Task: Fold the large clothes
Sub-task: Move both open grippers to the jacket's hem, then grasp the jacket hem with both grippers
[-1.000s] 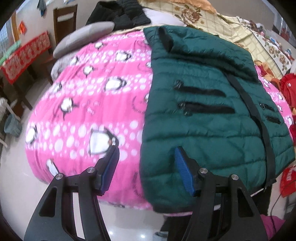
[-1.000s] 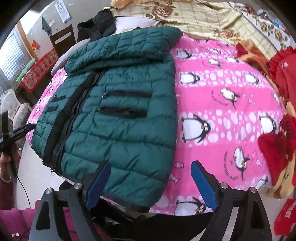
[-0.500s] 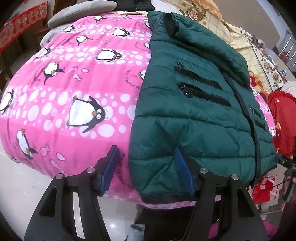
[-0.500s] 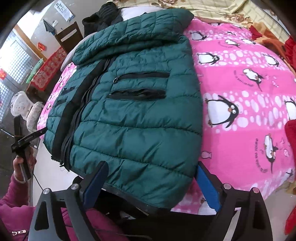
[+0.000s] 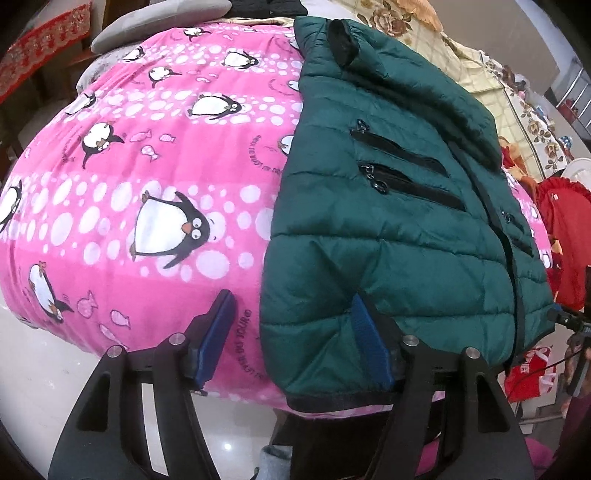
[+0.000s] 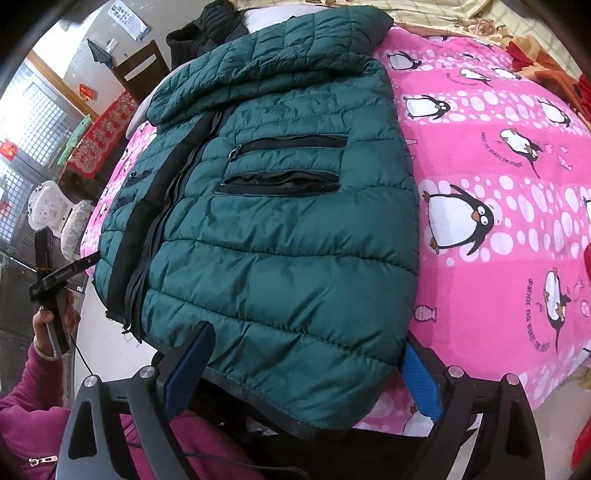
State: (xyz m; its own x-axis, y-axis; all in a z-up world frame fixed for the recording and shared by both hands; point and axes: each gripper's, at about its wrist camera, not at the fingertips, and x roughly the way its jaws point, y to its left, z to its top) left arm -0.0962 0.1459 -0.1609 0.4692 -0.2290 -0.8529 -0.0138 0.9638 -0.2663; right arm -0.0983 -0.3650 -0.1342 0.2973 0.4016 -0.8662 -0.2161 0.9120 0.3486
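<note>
A dark green quilted jacket (image 5: pixel 388 229) lies front up on a pink penguin blanket (image 5: pixel 147 177), its hem hanging over the bed's near edge. My left gripper (image 5: pixel 293 339) hovers at the hem's left corner. Its jaws are opening: one pad stands over the blanket, the other rests against the jacket, and the corner lies loose between them. At the hem's other corner, the same jacket (image 6: pixel 280 229) sits between the wide-open fingers of my right gripper (image 6: pixel 304 373); the pads do not press it, and the right pad is partly hidden behind the jacket's edge.
A grey pillow (image 5: pixel 162 18) and a black garment (image 6: pixel 210 33) lie at the bed's far end. Beyond the blanket are a floral quilt (image 5: pixel 480 55) and red clothes (image 5: pixel 565 236). A person's hand (image 6: pixel 51 314) holds the left gripper over pale floor (image 5: pixel 37 369).
Both grippers have sunk and tipped down toward the jacket's hem, so its two corners now fill the space between the fingers. The right gripper's fingers stand a little wider.
</note>
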